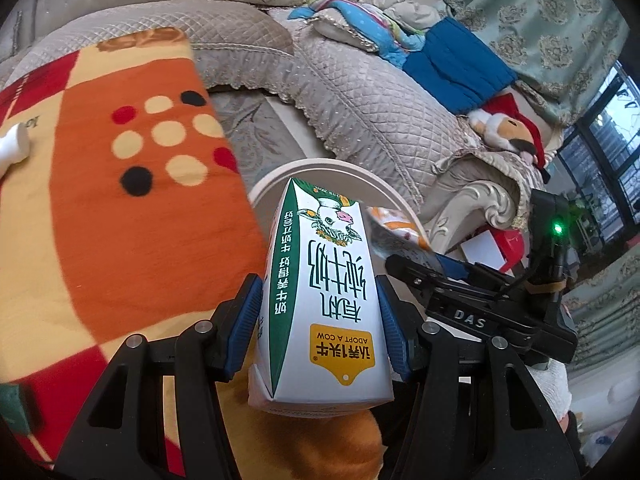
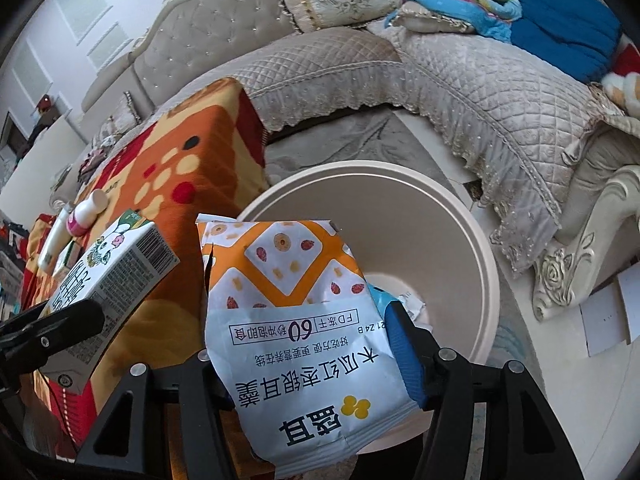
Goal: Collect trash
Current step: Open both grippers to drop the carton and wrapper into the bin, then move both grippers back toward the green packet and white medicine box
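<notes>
Two pieces of trash are held now. Left wrist view: the left claw grips a white and green milk carton past the desk's edge, at the bin's near rim; carry it over the middle before releasing. Right wrist view: the right claw has an orange and white snack bag between its jaws, over the bin.

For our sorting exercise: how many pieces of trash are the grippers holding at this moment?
2: a milk carton between the left gripper pads, and a snack packet in the right gripper, both near the bin.
</notes>
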Demonstrator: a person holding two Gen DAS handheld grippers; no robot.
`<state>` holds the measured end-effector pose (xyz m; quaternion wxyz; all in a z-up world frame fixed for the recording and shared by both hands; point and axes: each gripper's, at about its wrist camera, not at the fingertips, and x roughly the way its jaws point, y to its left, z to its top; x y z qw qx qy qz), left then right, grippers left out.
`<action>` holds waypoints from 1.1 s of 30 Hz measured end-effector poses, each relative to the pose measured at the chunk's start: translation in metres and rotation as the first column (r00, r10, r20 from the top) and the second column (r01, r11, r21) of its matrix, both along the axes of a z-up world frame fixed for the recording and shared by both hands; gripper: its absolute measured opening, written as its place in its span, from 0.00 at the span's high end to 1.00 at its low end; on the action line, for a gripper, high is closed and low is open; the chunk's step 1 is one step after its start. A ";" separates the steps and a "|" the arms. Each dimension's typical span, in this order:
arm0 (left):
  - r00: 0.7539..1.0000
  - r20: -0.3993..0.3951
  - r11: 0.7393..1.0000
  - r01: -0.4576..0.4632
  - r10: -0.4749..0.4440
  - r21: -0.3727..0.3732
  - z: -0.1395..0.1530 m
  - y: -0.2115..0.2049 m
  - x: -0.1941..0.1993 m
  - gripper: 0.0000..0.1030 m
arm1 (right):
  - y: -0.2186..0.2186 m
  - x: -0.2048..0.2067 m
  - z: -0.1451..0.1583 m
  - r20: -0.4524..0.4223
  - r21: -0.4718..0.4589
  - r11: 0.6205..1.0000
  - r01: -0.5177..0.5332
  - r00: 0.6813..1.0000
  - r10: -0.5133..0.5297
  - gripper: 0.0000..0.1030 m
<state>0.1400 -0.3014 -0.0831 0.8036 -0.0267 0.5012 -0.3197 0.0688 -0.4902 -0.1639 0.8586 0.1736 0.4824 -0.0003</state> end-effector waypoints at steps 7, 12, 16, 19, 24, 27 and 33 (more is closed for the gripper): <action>1.000 -0.016 1.000 0.014 -0.014 0.001 -0.007 -0.003 0.002 0.36 | -0.008 0.000 -0.007 -0.029 0.012 0.999 0.031 0.999 -0.031 0.34; 1.000 -0.019 1.000 0.008 -0.008 -0.003 -0.007 0.002 0.001 0.35 | -0.010 -0.002 -0.008 -0.035 0.026 0.999 0.048 0.998 -0.047 0.34; 1.000 -0.009 1.000 0.004 -0.004 0.005 -0.005 0.004 -0.002 0.35 | -0.006 -0.003 -0.007 -0.033 0.027 0.999 0.039 0.999 -0.038 0.34; 1.000 -0.002 1.000 0.000 0.000 0.013 -0.003 0.008 -0.005 0.35 | -0.001 -0.002 -0.007 -0.032 0.027 0.999 0.026 0.999 -0.026 0.34; 1.000 0.004 1.000 -0.008 0.008 0.017 -0.002 0.018 -0.009 0.35 | 0.010 -0.002 -0.001 -0.025 0.025 1.000 0.002 1.000 -0.002 0.34; 1.000 0.004 1.000 -0.026 0.026 0.014 -0.002 0.030 -0.012 0.35 | 0.017 -0.003 0.006 -0.013 0.027 1.000 -0.013 1.000 0.013 0.34; 0.997 -0.016 0.997 -0.076 0.076 0.027 -0.011 0.066 -0.017 0.35 | 0.043 -0.004 0.025 0.025 0.025 0.997 -0.072 0.997 0.072 0.33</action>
